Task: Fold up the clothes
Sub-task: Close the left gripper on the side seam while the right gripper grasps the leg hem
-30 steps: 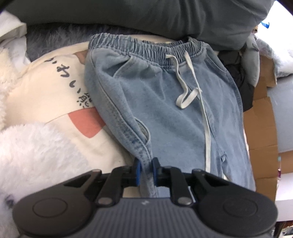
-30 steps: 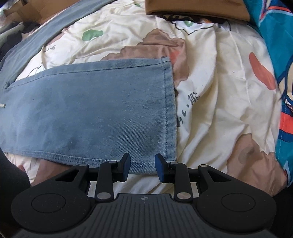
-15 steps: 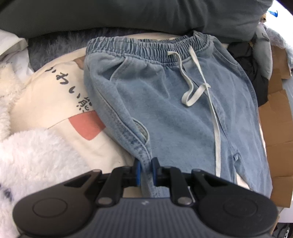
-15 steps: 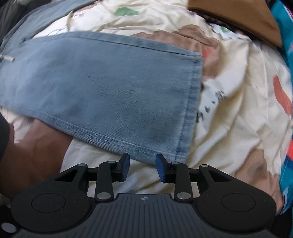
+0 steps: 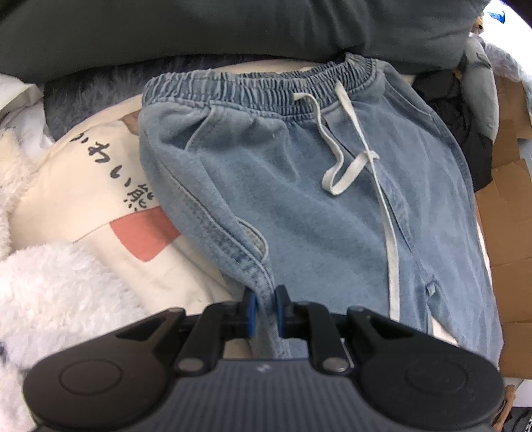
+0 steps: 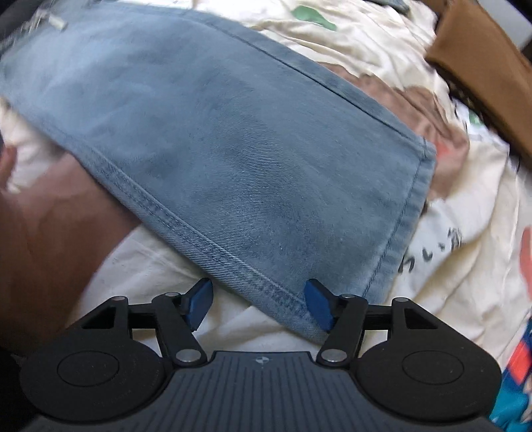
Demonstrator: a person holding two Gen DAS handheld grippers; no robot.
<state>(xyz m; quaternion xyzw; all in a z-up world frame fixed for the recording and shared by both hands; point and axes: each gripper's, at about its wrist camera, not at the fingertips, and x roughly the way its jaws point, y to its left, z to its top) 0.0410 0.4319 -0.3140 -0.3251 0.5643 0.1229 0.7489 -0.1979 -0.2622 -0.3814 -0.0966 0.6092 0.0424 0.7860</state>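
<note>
Your left gripper (image 5: 265, 310) pinches the jeans (image 5: 332, 206) side seam to anchor them; your right gripper (image 6: 259, 304), fingers just opening, straddles the hem corner at 6 o'clock, probably for the fold.

open sheet (image 6: 465, 266) is left beyond the jeans (image 6: 249, 166) hem; passage is blocked by brown cloth (image 6: 482, 83), grey pillow (image 5: 232, 30), cardboard (image 5: 508, 232).
</note>
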